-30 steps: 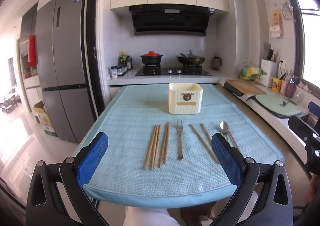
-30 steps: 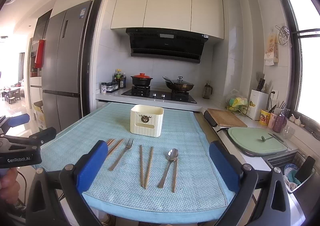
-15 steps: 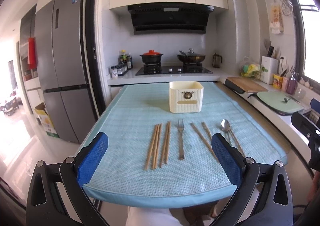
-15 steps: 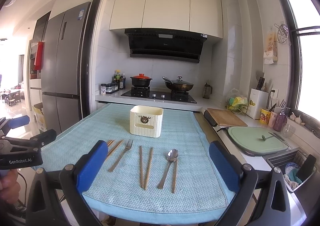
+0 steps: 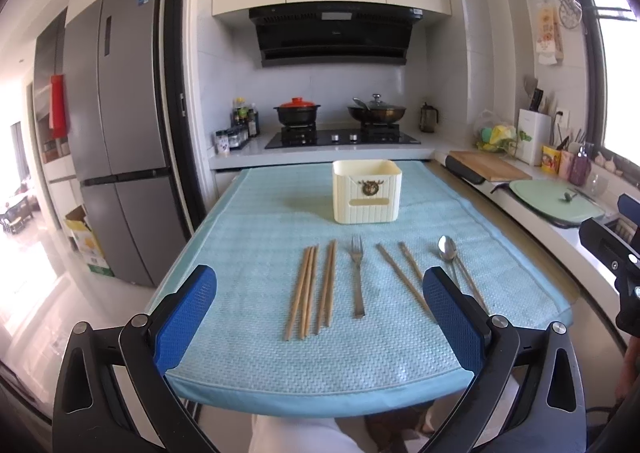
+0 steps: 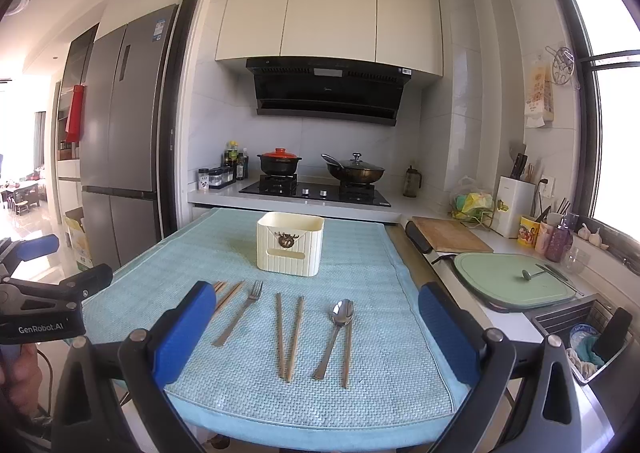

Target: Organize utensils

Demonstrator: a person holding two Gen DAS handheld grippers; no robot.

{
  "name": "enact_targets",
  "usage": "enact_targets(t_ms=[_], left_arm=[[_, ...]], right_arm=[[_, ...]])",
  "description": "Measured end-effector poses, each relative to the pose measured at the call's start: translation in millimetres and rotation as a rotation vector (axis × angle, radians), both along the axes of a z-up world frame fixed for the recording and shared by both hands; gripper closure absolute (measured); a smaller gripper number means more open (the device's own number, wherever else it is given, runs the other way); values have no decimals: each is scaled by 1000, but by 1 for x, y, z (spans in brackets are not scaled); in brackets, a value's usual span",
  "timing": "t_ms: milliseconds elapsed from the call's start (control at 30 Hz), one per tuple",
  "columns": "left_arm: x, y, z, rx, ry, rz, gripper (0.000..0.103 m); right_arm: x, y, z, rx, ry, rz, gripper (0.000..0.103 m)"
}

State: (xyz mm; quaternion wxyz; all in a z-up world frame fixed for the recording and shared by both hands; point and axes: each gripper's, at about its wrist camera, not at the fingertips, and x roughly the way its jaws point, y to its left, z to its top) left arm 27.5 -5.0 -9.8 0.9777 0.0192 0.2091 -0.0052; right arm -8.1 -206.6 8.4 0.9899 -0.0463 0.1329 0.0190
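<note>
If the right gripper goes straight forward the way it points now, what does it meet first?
Probably the cream box. The right gripper is open and aims above the chopsticks and spoon lying flat on the blue mat. Depth is unclear, so it might pass over them.

We can read only one text: "GenRobot.AI" in white letters on the black body of the left tool (image 6: 38,289), seen off to the left side of the right tool's view. The fridge (image 6: 132,125) carries a blue sticker high on its door, but its print is too small for us to read.
</note>
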Motion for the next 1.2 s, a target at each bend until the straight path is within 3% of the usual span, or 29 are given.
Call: enact_targets(t_ms=[467,667,1000,1200], left_arm=[[14,3,-8,-21,77,-51,0],[22,7,-8,-38,63,-73,0],[69,33,-23,-36,128,-7,0],[114,59,-46,-57,213,18,0]], right_arm=[[12,-7,-5,22,15,-3,0],[25,-7,-10,17,41,7,0],[62,-32,-17,-10,84,-26,0],[105,-62,-33,0,162,-54,0]])
